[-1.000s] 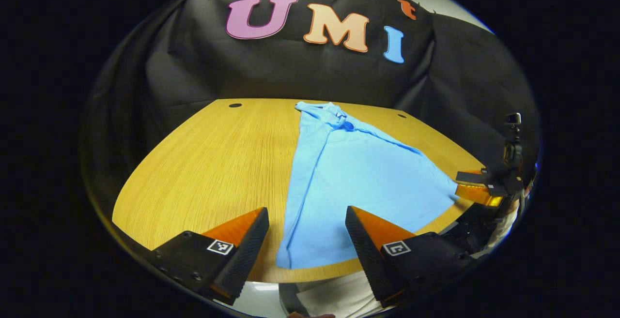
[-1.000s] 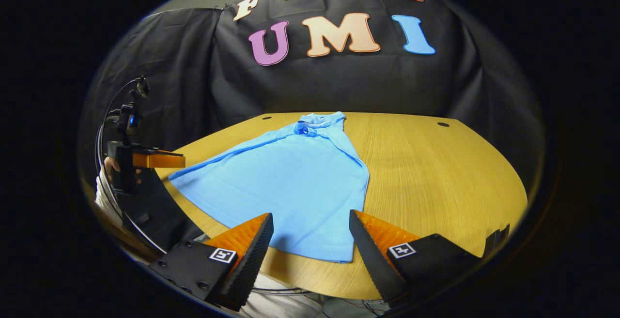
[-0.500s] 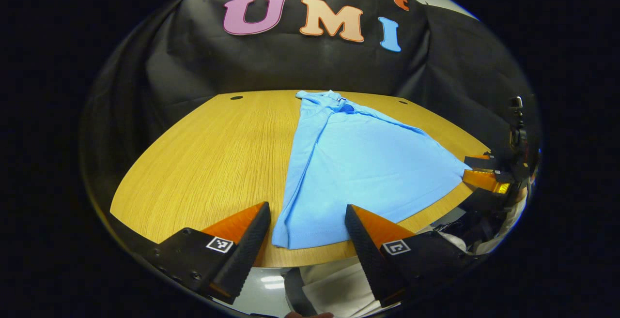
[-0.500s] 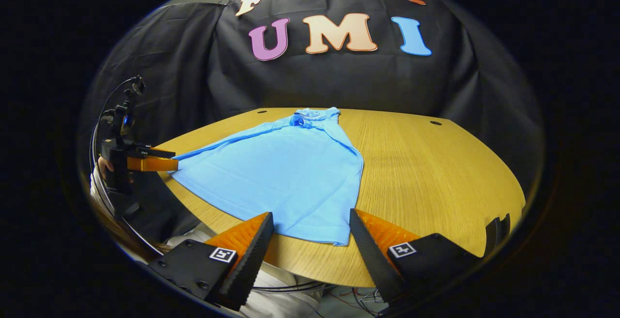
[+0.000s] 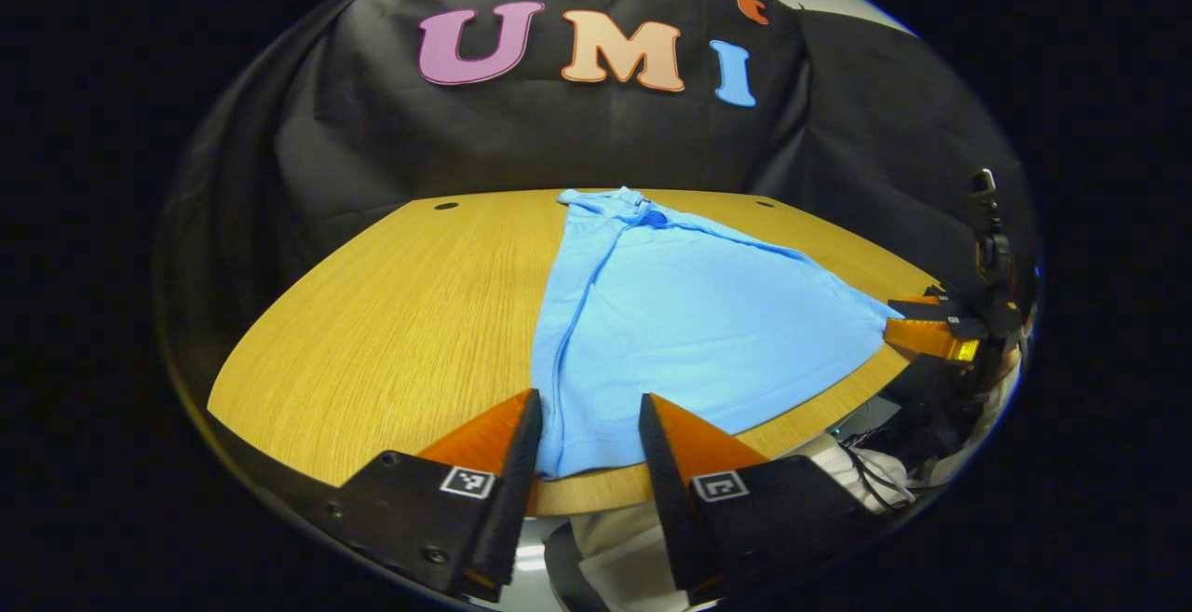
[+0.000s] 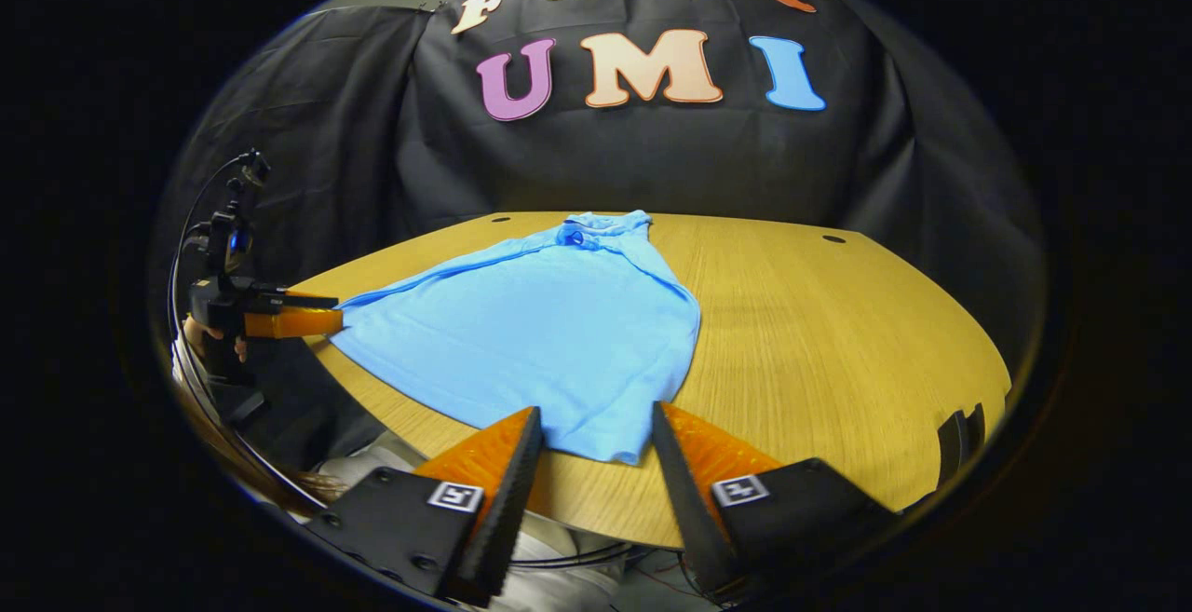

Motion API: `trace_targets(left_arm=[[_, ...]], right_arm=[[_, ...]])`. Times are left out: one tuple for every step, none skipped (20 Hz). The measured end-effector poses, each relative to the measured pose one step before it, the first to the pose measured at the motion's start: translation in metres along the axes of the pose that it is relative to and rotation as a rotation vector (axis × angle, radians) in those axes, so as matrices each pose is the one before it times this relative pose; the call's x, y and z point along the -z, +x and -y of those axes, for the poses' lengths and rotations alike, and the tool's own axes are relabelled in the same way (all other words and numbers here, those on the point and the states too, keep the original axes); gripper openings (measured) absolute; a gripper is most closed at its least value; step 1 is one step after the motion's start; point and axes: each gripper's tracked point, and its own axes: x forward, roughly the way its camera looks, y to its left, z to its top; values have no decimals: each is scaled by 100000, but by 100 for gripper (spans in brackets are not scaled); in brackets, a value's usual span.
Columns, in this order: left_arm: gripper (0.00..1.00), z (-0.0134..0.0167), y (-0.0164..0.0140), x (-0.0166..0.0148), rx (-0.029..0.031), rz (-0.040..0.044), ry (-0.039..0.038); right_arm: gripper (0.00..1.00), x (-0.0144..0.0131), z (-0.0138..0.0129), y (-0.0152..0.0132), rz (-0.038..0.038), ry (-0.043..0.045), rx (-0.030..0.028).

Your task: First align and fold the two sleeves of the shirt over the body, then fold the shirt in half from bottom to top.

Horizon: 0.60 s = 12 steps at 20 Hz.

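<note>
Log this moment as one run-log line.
stage: bottom fold pending | shirt: flat on table, sleeves folded | left gripper: open at hem corner | right gripper: open at other corner

It was a recording booth: black cloth (image 6: 652,165) hung behind a round wooden table (image 6: 838,333).

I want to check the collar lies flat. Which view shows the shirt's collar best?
Neither is sharp, but the right gripper view shows the collar slightly larger, at the shirt's far end. The left gripper view shows it smaller and bunched; flatness cannot be judged.
</note>
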Motion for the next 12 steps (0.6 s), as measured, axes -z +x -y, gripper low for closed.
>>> trace_targets(left_arm=[[47,421,70,-80,1852,658,-968],[37,353,159,118,1477,306,-671],[20,255,-82,-156,1014,533,-638],[13,32,50,22,122,-7,-822],[7,41,-54,-20,191,48,-866],[6,78,1,-112,239,616,-930],[4,2,-29,2,-5,476,-1113],[3,33,-11,-91,-177,465,-531],[2,70,66,53,-191,-89,309],[3,-30,-19,-29,-245,56,515],[3,-17,7,79,-196,-391,496],[2,10,25,-104,-160,-26,-161]], right_arm=[[56,38,-319,45,48,-1170,-952],[52,161,-743,-44,-153,-194,-2451],[36,-119,-187,255,213,396,-130],[24,-93,28,8,310,-1186,71],[20,-31,-258,103,625,-1031,-1080],[20,71,-175,-62,-522,607,395],[11,-76,-139,-133,41,431,-391],[11,31,144,124,-114,-220,-229],[9,-10,83,54,-216,109,306],[9,-38,-183,-59,-120,-663,-58],[9,-118,11,-120,-244,-623,313],[7,-39,-64,344,308,-83,419]])
